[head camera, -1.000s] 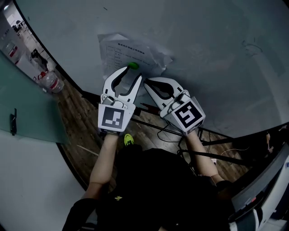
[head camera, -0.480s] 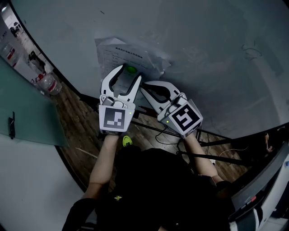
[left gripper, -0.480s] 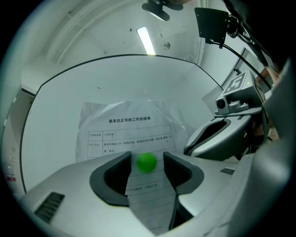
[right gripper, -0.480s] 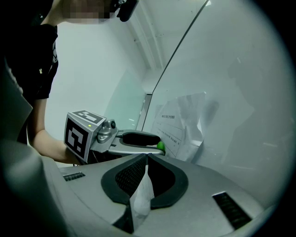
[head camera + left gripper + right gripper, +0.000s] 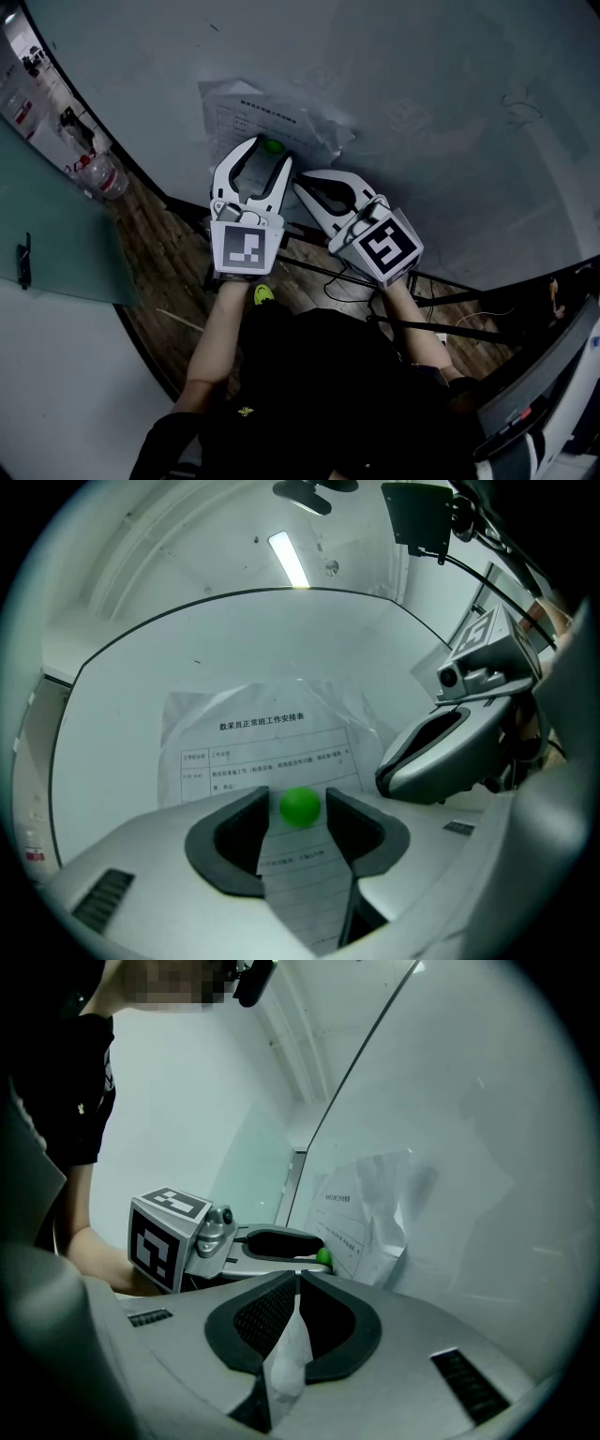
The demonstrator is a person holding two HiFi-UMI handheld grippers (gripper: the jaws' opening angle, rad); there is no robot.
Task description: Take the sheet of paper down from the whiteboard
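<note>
Left tongs (image 5: 266, 153) open, jaws just narrowing around green magnet (image 5: 300, 807) without gripping, magnet deeper between them than a second ago, right tongs (image 5: 298, 1279) unmoved at 4 o'clock, clamped on sheet of paper (image 5: 272, 747), still pinned to whiteboard (image 5: 422, 112).

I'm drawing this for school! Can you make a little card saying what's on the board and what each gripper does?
Board: whiteboard with a sheet of paper on it
Holder: green magnet on the paper
Left gripper: open, jaws just closing in, magnet between them, not yet pinched
Right gripper: shut on the paper's lower edge
</note>
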